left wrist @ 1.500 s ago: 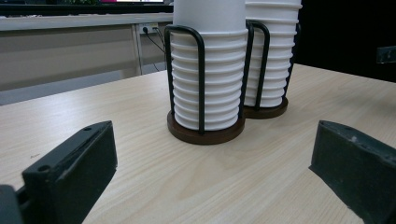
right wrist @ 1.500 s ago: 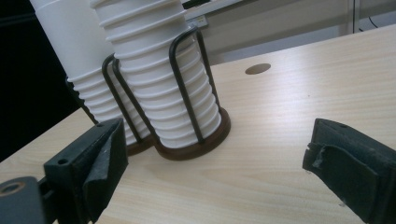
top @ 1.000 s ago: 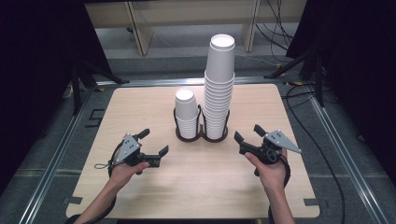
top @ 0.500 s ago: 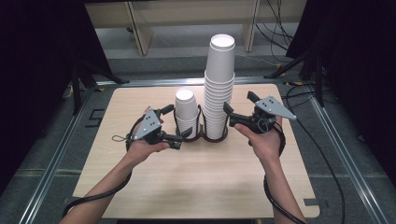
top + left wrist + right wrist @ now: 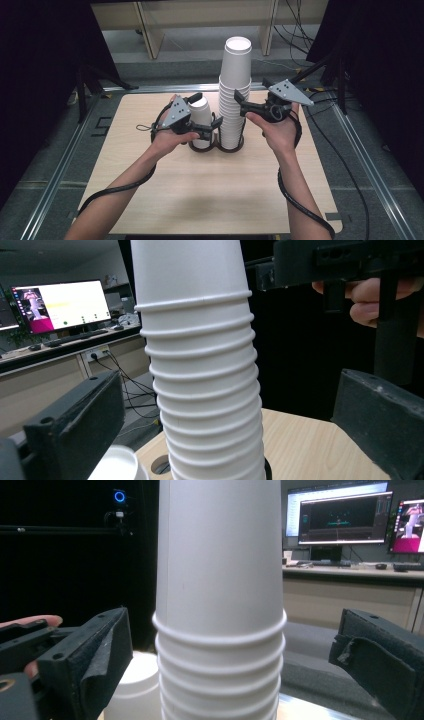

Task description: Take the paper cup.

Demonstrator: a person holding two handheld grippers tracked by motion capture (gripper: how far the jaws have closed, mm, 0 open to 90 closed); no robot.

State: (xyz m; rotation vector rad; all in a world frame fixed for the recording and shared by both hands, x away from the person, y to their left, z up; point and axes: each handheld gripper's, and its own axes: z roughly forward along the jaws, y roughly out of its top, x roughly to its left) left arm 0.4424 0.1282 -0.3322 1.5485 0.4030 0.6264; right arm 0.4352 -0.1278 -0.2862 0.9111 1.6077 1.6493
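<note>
A tall stack of white paper cups (image 5: pixel 234 100) and a short stack (image 5: pixel 202 117) stand in a black two-ring holder (image 5: pixel 216 148) at the middle of the wooden table (image 5: pixel 200 190). My left gripper (image 5: pixel 206 111) hovers over the short stack and points at the tall one. It is open, and in the left gripper view the tall stack (image 5: pixel 205 390) stands between its wide jaws, untouched. My right gripper (image 5: pixel 251 92) faces the tall stack from the right, near its upper part. Its jaws have just been opening, and the tall stack (image 5: pixel 220 605) stands between them with clear gaps on both sides.
The short stack's rim (image 5: pixel 117 465) shows low in the left gripper view, and the right hand's gripper (image 5: pixel 350 265) is across the stack. Metal rails (image 5: pixel 60 165) border the table. Desks with lit monitors (image 5: pixel 340 517) stand in the background.
Both hands rose from low over the near table and moved forward and inward to the cup stacks. The right gripper's jaws spread wider.
</note>
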